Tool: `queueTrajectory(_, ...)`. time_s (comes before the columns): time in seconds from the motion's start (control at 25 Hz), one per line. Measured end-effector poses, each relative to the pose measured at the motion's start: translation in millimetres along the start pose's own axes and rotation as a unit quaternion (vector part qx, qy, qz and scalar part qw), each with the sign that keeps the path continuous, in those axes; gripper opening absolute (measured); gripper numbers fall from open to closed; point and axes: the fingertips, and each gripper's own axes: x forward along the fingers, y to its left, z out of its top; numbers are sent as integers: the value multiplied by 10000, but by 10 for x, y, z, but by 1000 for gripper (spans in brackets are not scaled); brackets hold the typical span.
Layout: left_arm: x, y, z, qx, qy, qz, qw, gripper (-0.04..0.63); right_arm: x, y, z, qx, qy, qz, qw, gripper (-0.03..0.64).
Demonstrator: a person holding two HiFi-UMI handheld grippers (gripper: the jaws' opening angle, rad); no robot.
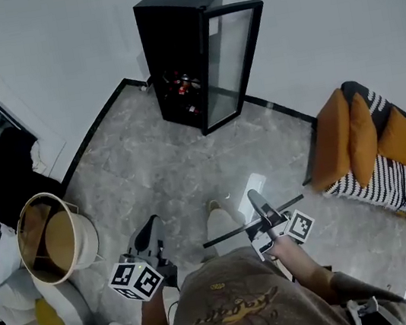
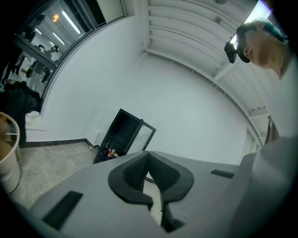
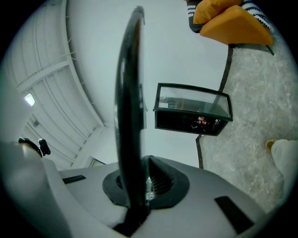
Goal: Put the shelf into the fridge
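The black fridge point(image 1: 177, 54) stands against the far wall with its glass door point(image 1: 234, 60) swung open and small red items on its lower level. My right gripper point(image 1: 263, 208) is shut on the shelf point(image 1: 253, 223), a thin dark-rimmed glass panel seen edge-on and held level in front of me. In the right gripper view the shelf point(image 3: 130, 107) runs up from the closed jaws of the right gripper point(image 3: 139, 182), with the fridge point(image 3: 192, 114) beyond. My left gripper point(image 1: 151, 240) is shut and holds nothing. In its own view the left gripper point(image 2: 148, 159) points toward the fridge point(image 2: 122, 135).
A round cream basket point(image 1: 55, 238) stands on the marble floor at the left, with dark bags behind it. A striped seat with orange cushions point(image 1: 373, 141) stands at the right. The person's shoe point(image 1: 214, 205) shows between the grippers. Grey marble floor lies between me and the fridge.
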Motion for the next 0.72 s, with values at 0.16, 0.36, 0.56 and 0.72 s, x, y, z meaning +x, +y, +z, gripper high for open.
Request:
queueTrajectory(0.16,184,55,114,13,-33,-34,10000,0,184,-18,64,11,35,63,10000,26)
queueTrajectory(0.36,445,169,266,-3,-58,-33,10000,0,477,-59,168,0,122,-1,9999,27)
queueTrajectory(0.56,758,292,466,-23,-48,-26,10000,0,831,-96,353,26,162,1,9999,26)
queueTrajectory(0.72,1053,433,623,-21,-53,28,10000,0,1156,-162,531,62,240,-13,9997,27)
